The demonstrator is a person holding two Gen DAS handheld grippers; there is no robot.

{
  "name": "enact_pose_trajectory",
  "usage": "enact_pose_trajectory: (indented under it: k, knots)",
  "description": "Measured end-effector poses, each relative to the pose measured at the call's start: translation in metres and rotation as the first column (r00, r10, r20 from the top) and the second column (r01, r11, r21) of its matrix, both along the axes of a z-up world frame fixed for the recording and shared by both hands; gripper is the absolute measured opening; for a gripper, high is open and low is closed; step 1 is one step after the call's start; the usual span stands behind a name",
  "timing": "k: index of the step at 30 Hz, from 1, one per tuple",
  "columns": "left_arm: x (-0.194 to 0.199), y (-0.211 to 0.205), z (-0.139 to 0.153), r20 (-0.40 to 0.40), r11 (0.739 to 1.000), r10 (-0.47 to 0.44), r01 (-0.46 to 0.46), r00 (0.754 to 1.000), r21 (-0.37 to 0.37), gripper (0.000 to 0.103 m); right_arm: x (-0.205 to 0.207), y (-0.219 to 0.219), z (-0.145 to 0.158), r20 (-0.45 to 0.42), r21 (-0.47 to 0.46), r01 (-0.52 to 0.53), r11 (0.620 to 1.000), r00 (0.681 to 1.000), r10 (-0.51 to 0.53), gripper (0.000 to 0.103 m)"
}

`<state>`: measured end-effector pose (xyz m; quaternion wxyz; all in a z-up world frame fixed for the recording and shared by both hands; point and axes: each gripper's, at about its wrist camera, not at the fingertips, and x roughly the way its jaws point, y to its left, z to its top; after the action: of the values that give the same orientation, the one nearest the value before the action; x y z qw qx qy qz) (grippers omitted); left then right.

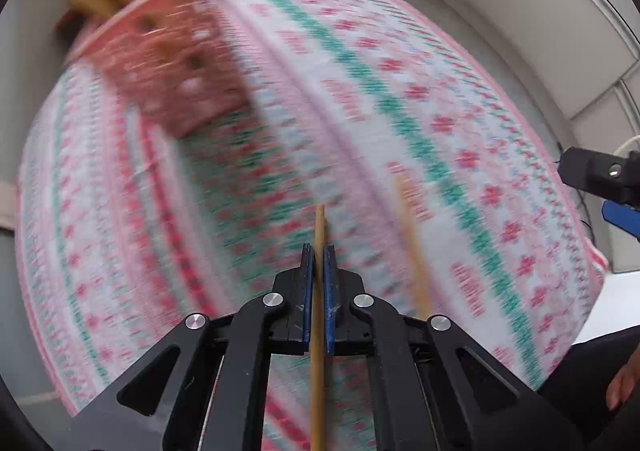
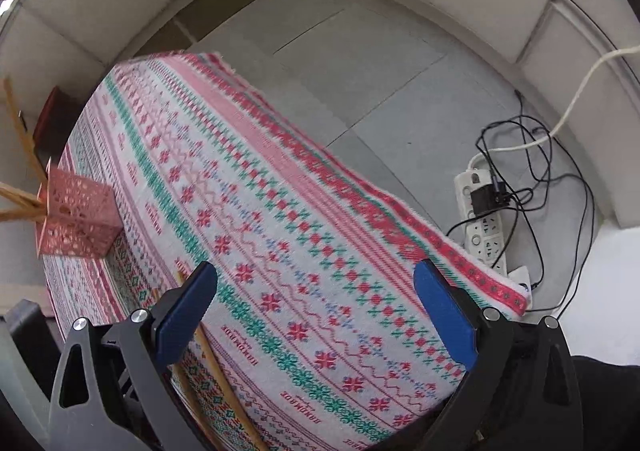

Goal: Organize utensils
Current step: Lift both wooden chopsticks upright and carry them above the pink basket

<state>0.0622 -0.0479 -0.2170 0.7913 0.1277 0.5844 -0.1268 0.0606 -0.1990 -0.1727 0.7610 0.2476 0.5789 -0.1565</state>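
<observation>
Your left tongs [image 1: 319, 263] are clamped on one chopstick [image 1: 319, 235]; a second chopstick [image 1: 412, 239] lies on the desk [image 1: 460, 131] just right of them. Your right tongs [image 2: 316, 307] gape wide, empty. Next, carry the held stick ahead-left into the pink holder [image 1: 168, 63].

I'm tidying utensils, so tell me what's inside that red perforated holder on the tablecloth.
Wooden chopsticks stick out of the red holder, leaning over its rim. Their lower ends are hidden by its walls, so anything else inside cannot be seen.
</observation>
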Motion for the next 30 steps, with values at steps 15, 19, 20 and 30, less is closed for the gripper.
enact_pose_trajectory:
  k: [15,19,20,30]
  knots:
    - [-0.028,0.098,0.128,0.279,0.976,0.189,-0.148,0.941,-0.162,0.004,0.024,0.132,-0.029,-0.060,-0.088,-0.405,0.910,0.914,0.401,0.006]
    - [-0.030,0.105,0.143,0.334,0.972,0.202,-0.146,0.921,-0.185,0.004,0.017,0.135,-0.018,0.002,0.009,-0.423,0.906,0.906,0.423,0.006]
    - [-0.031,0.107,0.147,0.345,0.971,0.205,-0.147,0.916,-0.188,0.004,0.013,0.138,-0.010,0.026,0.012,-0.442,0.897,0.897,0.441,0.006]
    - [-0.045,0.121,0.182,0.466,0.967,0.245,-0.179,0.850,-0.181,0.004,-0.035,0.164,0.103,0.318,-0.098,-0.594,0.798,0.741,0.591,0.006]
